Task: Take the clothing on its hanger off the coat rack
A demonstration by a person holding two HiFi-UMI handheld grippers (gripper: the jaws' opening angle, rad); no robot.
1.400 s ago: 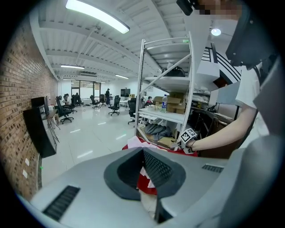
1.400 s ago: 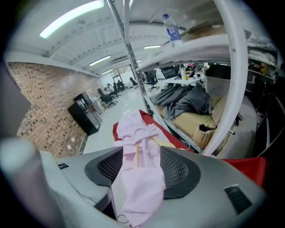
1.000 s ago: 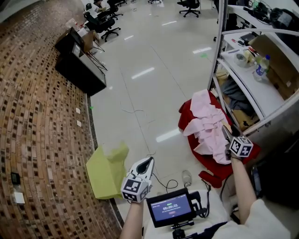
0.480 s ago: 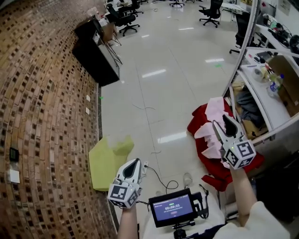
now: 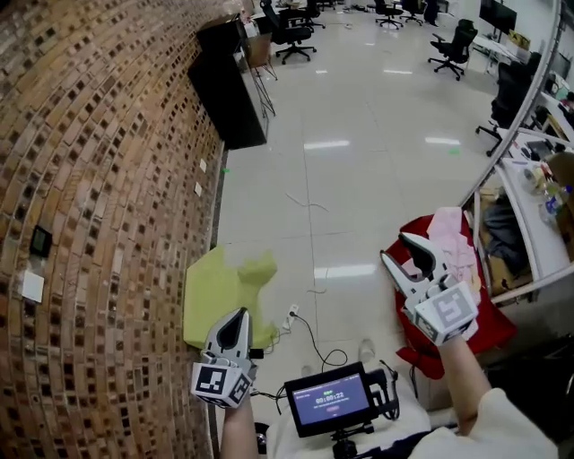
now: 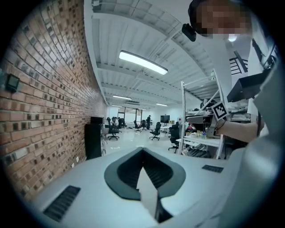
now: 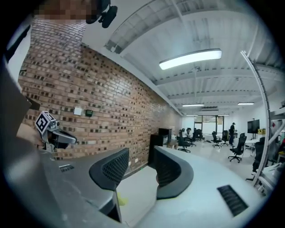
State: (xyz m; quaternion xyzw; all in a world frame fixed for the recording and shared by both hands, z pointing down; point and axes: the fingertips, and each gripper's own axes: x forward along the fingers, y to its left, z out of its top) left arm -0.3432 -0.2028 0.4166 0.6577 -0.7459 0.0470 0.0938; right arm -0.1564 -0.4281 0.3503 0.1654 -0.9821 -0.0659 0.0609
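A pink garment (image 5: 451,235) lies over a red one (image 5: 446,316) at the foot of the metal shelf rack (image 5: 524,115) on the right; no hanger shows. My right gripper (image 5: 395,250) hovers just left of the pink cloth, apart from it. Its jaws are closing, with nothing between them in the right gripper view (image 7: 139,154). My left gripper (image 5: 236,320) is low at the left, near the brick wall. In the left gripper view (image 6: 142,150) its fingertips meet, so it is shut and holds nothing.
A yellow-green cloth (image 5: 226,283) lies on the floor by the brick wall (image 5: 99,179). A cable (image 5: 309,327) trails across the tiles. A black cabinet (image 5: 224,85) stands further along the wall. A small screen (image 5: 329,402) sits below between my arms. Office chairs (image 5: 291,22) stand far off.
The right gripper has come away from the pink garment, moving left and up, and its jaws have narrowed. The head view has swung left toward the wall. The left gripper drifted left.
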